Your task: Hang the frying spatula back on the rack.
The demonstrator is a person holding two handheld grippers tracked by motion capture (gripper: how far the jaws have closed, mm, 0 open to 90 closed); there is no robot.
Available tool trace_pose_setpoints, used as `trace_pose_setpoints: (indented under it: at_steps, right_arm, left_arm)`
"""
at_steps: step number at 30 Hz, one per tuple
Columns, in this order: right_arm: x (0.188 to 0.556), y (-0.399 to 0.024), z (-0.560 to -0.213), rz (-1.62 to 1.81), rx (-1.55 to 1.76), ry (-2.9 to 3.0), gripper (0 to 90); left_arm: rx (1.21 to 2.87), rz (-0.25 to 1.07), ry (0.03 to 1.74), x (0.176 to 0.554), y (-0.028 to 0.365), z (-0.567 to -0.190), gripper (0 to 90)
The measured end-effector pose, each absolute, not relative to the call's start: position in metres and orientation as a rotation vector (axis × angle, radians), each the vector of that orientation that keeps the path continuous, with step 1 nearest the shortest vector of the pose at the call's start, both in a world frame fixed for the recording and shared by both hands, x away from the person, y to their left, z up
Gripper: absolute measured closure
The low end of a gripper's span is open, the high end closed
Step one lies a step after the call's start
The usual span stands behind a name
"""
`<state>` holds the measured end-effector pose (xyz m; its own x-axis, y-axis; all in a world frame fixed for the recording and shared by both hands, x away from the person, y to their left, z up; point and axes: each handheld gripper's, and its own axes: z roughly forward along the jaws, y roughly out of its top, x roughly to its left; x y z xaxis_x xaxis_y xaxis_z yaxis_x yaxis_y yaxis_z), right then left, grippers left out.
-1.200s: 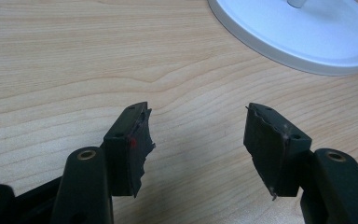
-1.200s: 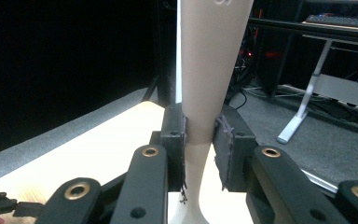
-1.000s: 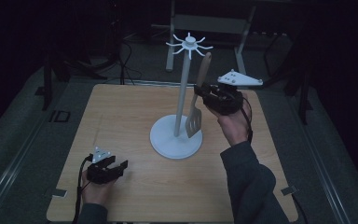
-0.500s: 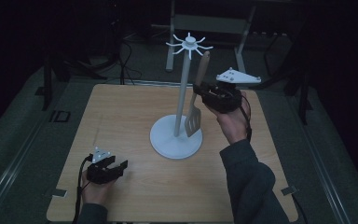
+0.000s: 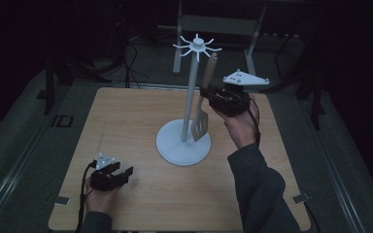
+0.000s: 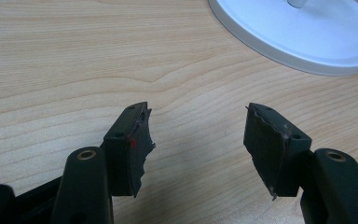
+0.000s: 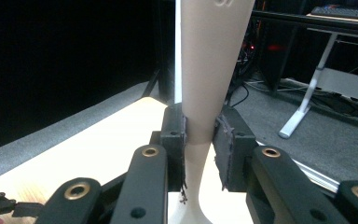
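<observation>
Left gripper (image 5: 125, 172): black, small grey plate, black cable; right gripper (image 5: 205, 92): black, larger grey plate with screws; brass-ringed holes, frayed pads (image 6: 139, 135); dark grey sleeve (image 5: 260, 189).

text: "ID" in dark letters | on: grey floor (image 5: 29, 145) | place: just left of the desk (image 5: 126, 111), by its far-left corner | mark embossed at spatula handle (image 7: 214, 56) top: unreadable | other text: none legible
</observation>
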<state>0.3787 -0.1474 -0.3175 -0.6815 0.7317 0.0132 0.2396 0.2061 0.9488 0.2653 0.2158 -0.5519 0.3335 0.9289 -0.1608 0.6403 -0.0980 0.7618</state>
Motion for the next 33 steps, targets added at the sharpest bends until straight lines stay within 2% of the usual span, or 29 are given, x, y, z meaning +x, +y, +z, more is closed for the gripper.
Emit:
trace_pose_setpoints:
  at_steps: [24, 26, 27, 30, 32, 33]
  right_arm:
    - [0.3817, -0.1418, -0.3228, 1.463, 0.908, 2.039, 73.2]
    - [0.3816, -0.1422, -0.3228, 1.464, 0.905, 2.038, 71.4]
    - [0.3801, -0.1443, -0.3218, 1.478, 0.896, 2.025, 61.5]
    - [0.3794, -0.1457, -0.3212, 1.465, 0.890, 2.024, 52.8]
    - [0.3794, -0.1459, -0.3213, 1.461, 0.894, 2.024, 52.8]
    - [0.3795, -0.1461, -0.3224, 1.448, 0.899, 2.025, 46.7]
  left_arm:
    - [1.825, 0.470, 1.389, 0.2650, 0.2157, -0.5518, 40.6]
    - [1.825, 0.469, 1.389, 0.2650, 0.2157, -0.5518, 40.7]
    - [1.825, 0.471, 1.389, 0.2650, 0.2155, -0.5519, 40.6]
    - [1.826, 0.471, 1.388, 0.2649, 0.2153, -0.5519, 40.6]
    - [1.826, 0.471, 1.388, 0.2649, 0.2153, -0.5519, 40.7]
    - [1.827, 0.469, 1.388, 0.2651, 0.2151, -0.5522, 40.7]
